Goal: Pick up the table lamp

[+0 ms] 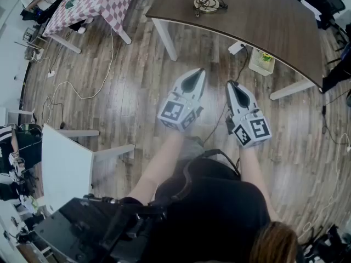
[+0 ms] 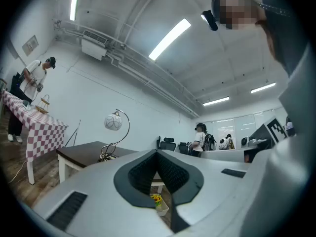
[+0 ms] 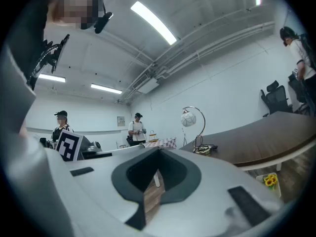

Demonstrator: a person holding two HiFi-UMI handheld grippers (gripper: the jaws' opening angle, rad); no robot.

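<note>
The table lamp (image 1: 208, 3) stands on the far part of a dark brown curved table (image 1: 263, 21), seen from above as a round base with coiled wire. In the left gripper view the lamp (image 2: 113, 122) shows a white globe on an arched metal stem, ahead and to the left. The right gripper view has the lamp (image 3: 188, 118) ahead and to the right. My left gripper (image 1: 196, 74) and right gripper (image 1: 232, 85) are held side by side over the floor, short of the table. Both are shut with nothing in them.
Under the table sit a white box with yellow flowers (image 1: 262, 61) and a power strip (image 1: 236, 47). A checkered-cloth table (image 1: 98, 4) stands far left, a white table (image 1: 66, 163) near left. Cables trail over the wooden floor. People stand in the background.
</note>
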